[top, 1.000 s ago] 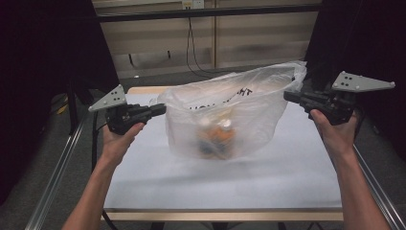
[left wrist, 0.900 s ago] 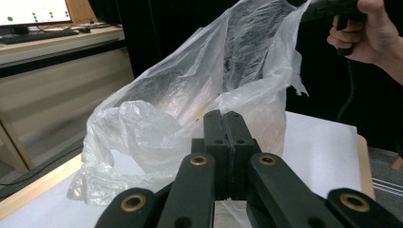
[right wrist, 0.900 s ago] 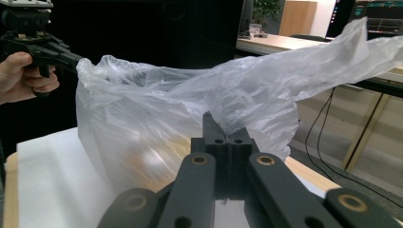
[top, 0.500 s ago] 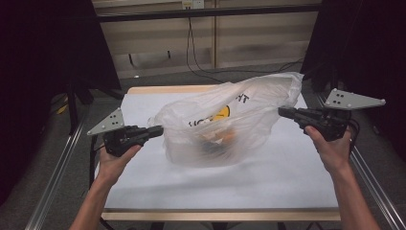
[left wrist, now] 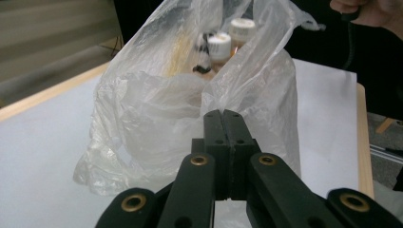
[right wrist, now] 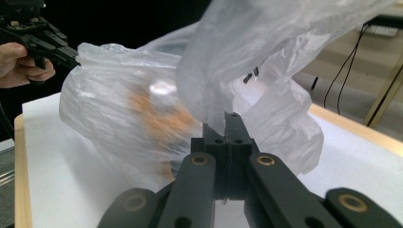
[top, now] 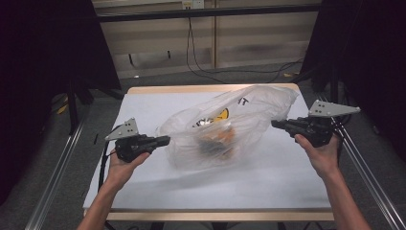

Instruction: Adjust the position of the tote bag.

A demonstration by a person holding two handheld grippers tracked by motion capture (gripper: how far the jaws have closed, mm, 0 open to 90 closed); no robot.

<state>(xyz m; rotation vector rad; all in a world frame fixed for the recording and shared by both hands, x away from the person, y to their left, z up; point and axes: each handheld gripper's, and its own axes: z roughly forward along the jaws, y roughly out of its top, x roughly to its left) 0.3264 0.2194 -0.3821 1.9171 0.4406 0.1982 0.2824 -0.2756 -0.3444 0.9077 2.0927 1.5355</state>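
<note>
- A clear plastic bag (top: 230, 127) is seen lying across the middle of the tabletop (top: 158, 103), stretched from the left side toward the far right corner.
- The bag's left end is pinched by the left claw (top: 165, 140), which is held near the left edge; in the left gripper view its jaws are seen pressed together on a fold of the film (left wrist: 223, 116).
- The bag's right end is gripped by the right claw (top: 275, 124), held near the right edge; in the right gripper view the jaws are closed on a raised flap of plastic (right wrist: 227, 118).
- Orange items (top: 215, 139) are seen blurred through the film at the bag's middle, resting low against the tabletop.
- Two white-capped bottles (left wrist: 219, 45) are shown inside the bag in the left gripper view.
- A yellow and black print (top: 221, 115) is visible on the bag's upper side.
- Cables (top: 201, 57) are seen on the floor beyond the far edge.
</note>
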